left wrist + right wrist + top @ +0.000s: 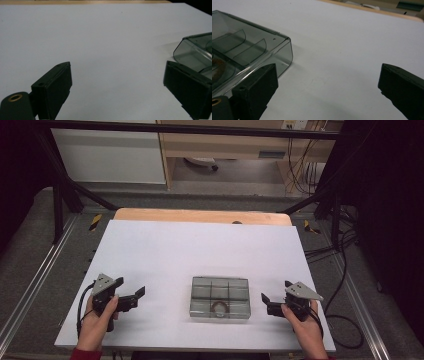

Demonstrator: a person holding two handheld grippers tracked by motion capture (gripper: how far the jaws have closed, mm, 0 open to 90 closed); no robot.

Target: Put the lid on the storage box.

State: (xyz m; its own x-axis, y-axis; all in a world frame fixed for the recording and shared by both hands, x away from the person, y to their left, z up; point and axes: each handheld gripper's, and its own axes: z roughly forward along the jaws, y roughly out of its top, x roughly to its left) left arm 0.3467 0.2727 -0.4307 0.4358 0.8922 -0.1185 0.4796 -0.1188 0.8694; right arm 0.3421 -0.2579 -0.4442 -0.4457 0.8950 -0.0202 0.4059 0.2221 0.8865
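White tabletop [200, 250], wood strip at far edge | clear divided box [220, 297] near front edge | left gripper [131, 296], right gripper [266, 302]: fingers released | grey floor, cables

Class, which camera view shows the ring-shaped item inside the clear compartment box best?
The high view: the ring-shaped item shows whole in the front middle compartment of the clear compartment box. The right gripper view catches a brownish sliver of it at its left edge; the left gripper view shows a corner of the box.

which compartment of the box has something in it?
The middle compartment of the near row of the box: it holds a brown ring. The other compartments look empty.
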